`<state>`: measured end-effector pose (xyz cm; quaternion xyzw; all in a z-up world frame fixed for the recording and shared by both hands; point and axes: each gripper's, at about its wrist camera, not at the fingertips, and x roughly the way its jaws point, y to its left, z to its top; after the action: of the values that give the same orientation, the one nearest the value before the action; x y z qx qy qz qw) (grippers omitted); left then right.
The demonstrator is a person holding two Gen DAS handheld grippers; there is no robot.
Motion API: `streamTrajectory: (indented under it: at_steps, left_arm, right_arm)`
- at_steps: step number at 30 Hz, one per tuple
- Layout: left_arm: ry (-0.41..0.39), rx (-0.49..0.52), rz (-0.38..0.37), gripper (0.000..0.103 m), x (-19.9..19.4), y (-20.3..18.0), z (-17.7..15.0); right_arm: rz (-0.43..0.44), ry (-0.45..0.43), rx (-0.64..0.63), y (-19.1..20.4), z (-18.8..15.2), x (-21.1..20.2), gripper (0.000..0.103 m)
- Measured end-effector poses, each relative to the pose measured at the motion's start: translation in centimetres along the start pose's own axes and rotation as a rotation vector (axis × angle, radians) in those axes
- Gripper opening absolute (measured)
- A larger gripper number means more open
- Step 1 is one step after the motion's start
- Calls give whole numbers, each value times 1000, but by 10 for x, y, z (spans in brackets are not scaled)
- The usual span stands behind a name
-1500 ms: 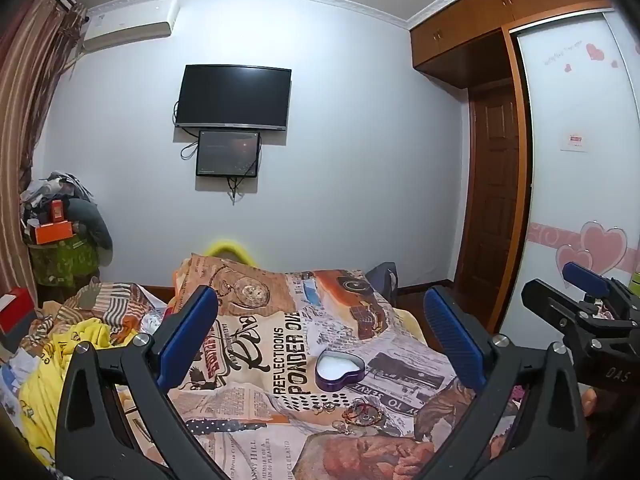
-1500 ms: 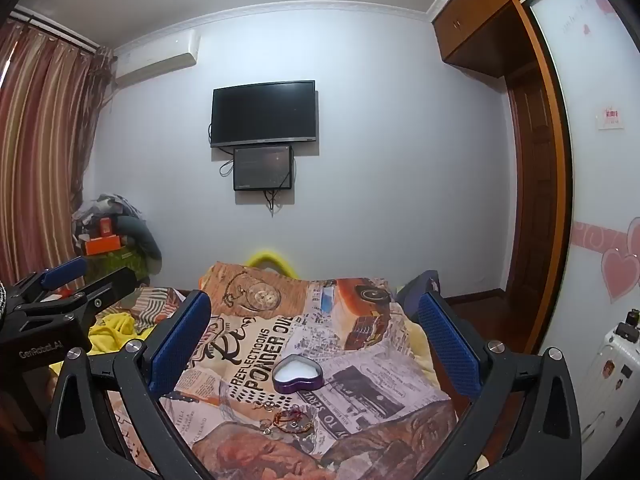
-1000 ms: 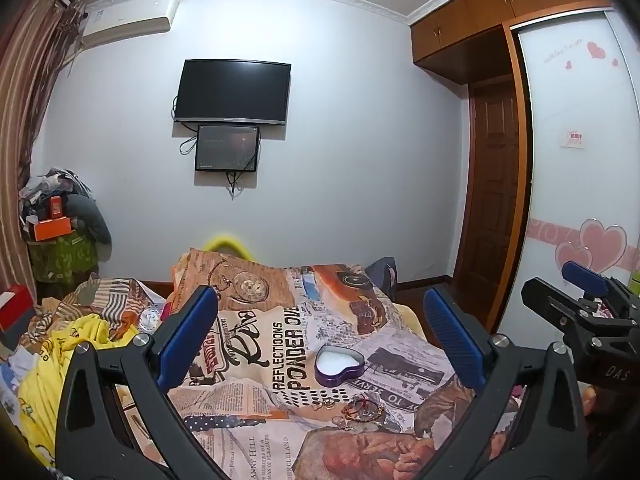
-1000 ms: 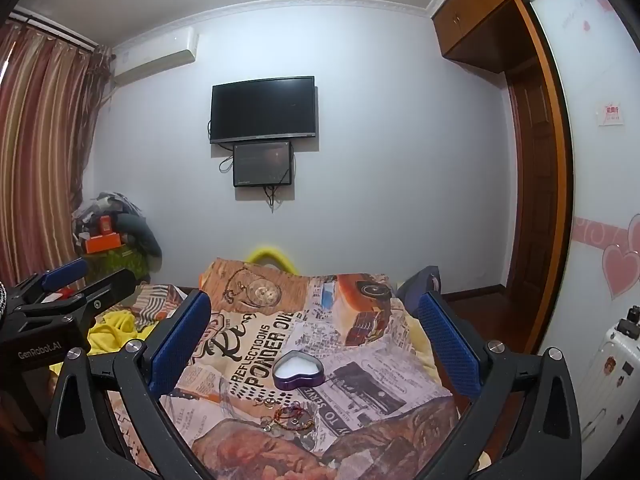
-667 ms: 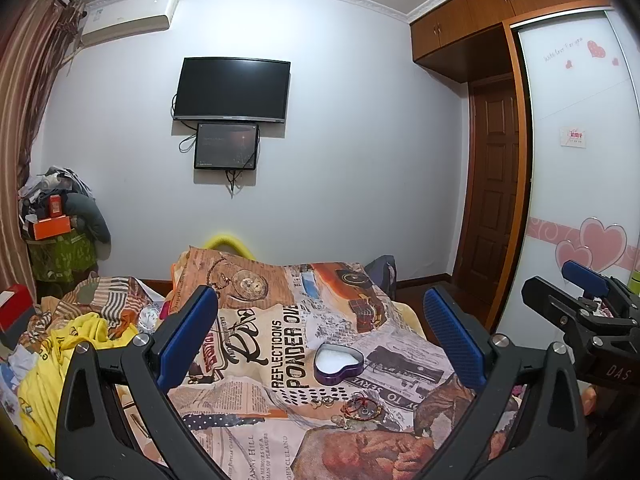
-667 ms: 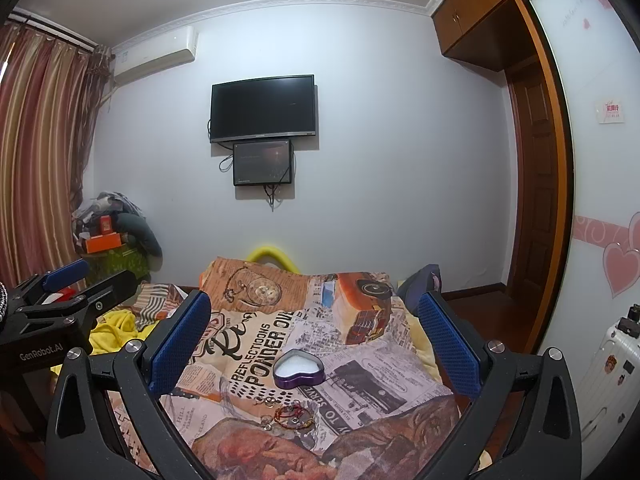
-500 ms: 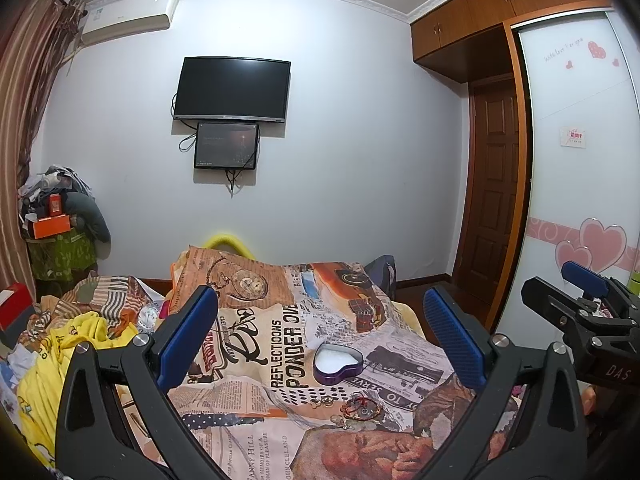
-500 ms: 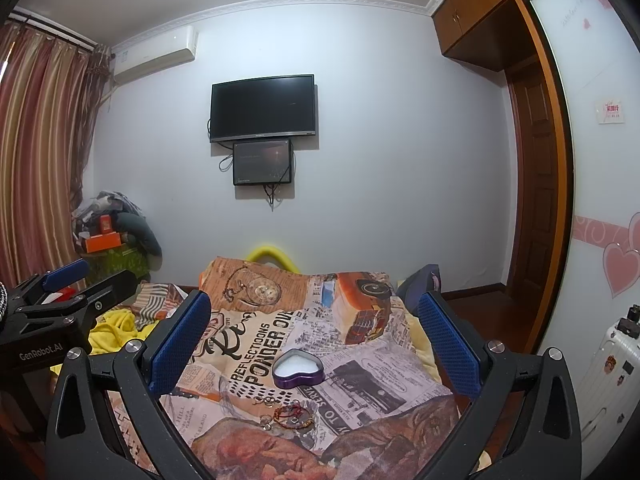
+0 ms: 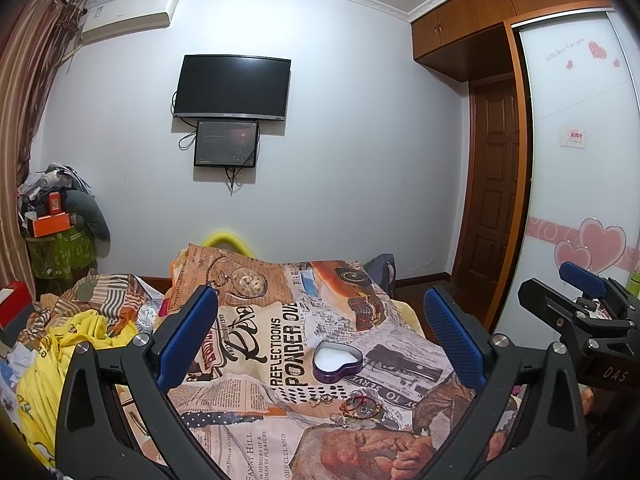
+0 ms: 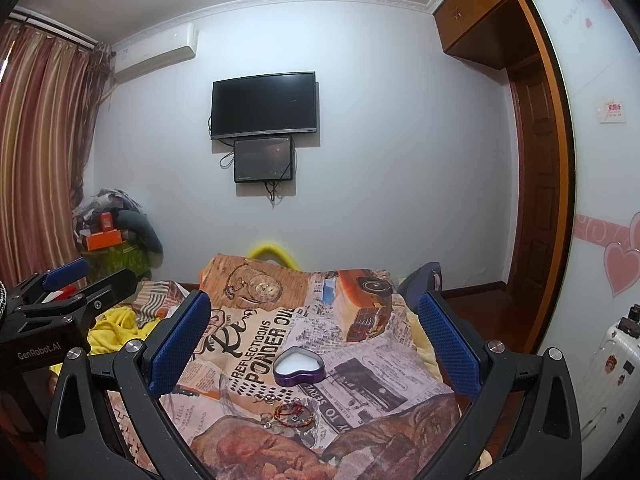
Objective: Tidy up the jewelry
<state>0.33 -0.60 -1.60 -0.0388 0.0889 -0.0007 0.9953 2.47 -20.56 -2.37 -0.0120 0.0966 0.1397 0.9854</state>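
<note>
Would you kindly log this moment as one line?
phase: pre-grasp | left gripper: open, empty | right gripper: open, empty | heart tin: open on bedspread | jewelry: loose, beside tin

Ahead of me, at twelve o'clock, a dark television [image 9: 233, 87] hangs on the white wall, with a smaller screen [image 9: 226, 143] just below it. An air conditioner [image 9: 127, 14] sits high at eleven o'clock beside striped curtains [image 10: 38, 152]. At three o'clock I see a brown door [image 9: 493, 192] under wooden cabinets [image 9: 484, 8]. A newspaper-print blanket [image 9: 280, 320] covers the bed before me; yellow cloth [image 9: 52, 360] lies at nine o'clock, cluttered boxes [image 9: 50, 224] beyond it.
</note>
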Motion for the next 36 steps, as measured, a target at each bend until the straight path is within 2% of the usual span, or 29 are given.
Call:
streamTrajectory:
  at_steps: [36]
  left_arm:
    - [33,0,-2,103,9,1,-5]
  right_arm:
    - [4,31,1,-3,4,6,103]
